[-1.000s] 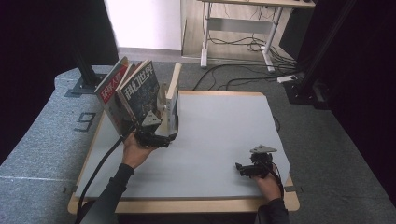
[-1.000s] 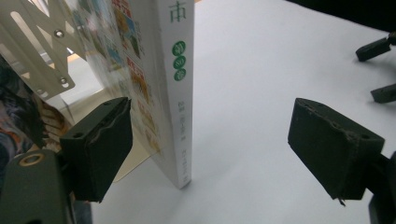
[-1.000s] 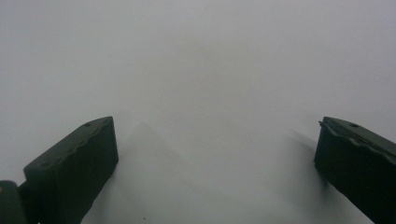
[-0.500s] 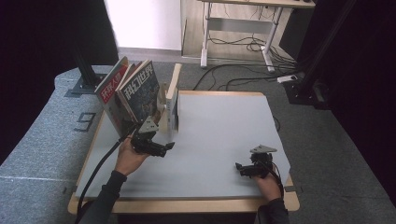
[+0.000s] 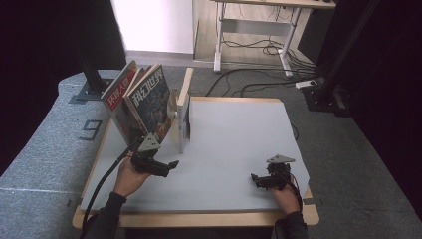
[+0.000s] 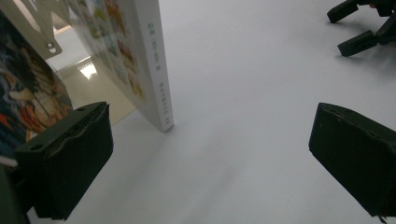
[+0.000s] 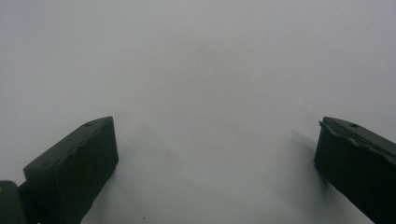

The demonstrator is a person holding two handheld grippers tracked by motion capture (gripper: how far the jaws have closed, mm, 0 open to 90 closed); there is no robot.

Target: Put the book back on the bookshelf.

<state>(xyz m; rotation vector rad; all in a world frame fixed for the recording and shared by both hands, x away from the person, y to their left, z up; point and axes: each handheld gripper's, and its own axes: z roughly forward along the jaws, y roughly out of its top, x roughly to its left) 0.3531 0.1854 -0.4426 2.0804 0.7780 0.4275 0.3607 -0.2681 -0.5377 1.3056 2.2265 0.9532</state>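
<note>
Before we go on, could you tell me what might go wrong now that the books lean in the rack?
The books lean steeply leftward in the wooden rack, so they could slide or tip over. The left gripper, whose jaws have just been opening with nothing between them, sits close by and might nudge the white book.

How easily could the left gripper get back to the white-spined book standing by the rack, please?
Probably easily. The left gripper sits just in front of the white-spined book, jaws wide open with nothing between them, and bare table lies between. The leaning magazines stand to one side, not in the path.
</note>
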